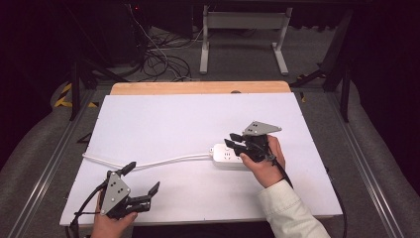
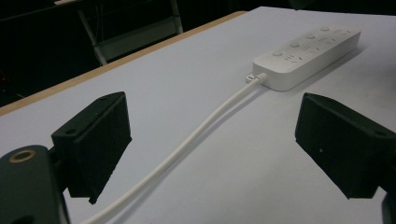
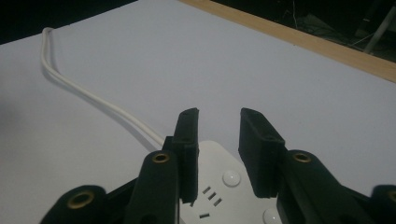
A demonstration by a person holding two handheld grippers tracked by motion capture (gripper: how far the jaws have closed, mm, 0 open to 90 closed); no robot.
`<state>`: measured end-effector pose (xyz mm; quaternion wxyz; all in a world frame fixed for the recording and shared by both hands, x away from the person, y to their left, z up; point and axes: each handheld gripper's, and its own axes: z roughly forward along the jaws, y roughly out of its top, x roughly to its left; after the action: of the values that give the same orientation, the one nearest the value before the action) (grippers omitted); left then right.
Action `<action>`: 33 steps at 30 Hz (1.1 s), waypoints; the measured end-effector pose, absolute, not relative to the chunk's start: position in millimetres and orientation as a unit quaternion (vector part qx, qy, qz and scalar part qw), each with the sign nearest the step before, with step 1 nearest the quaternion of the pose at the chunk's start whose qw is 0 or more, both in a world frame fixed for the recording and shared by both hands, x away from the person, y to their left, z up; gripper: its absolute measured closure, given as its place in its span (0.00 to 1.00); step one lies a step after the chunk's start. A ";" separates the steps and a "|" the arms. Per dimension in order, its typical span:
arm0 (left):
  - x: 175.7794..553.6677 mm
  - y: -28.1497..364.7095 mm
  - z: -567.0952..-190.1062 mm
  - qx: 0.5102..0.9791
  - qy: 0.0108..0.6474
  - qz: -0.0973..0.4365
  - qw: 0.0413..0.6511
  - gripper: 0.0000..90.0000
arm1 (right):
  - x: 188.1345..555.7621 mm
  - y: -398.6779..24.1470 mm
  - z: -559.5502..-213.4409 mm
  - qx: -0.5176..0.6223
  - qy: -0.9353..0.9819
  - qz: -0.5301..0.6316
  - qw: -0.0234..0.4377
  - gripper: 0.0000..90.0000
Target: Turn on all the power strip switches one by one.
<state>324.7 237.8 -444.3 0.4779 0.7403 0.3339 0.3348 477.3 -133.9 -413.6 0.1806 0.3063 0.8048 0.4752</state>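
Grippers (image 1: 143, 177) over white tabletop (image 1: 163, 119), dark rm.

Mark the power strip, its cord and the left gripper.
power strip (image 2: 306, 49), left gripper view, on its top face.
cord (image 2: 196, 133), left gripper view, mid-run on the table.
left gripper (image 1: 143, 179), high view, midway between its open jaws.
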 end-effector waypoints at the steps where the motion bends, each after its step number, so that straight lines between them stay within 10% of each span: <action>1: 324.9 238.2 -444.1 0.742 0.331 0.337 0.476 0.12 | 476.0 -135.4 -411.8 0.307 0.803 0.477 0.184 0.70; 18: 325.7 238.6 -443.8 0.740 0.334 0.335 0.479 0.12 | 451.8 -177.2 -401.9 0.318 0.783 0.502 0.182 0.28; 33: 324.9 239.0 -443.0 0.739 0.334 0.334 0.480 0.12 | 429.2 -224.3 -428.6 0.287 0.769 0.544 0.176 0.17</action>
<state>324.9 239.0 -443.0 0.4800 0.7391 0.3342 0.3341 429.2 -224.3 -428.6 0.1757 0.2868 0.7689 0.5437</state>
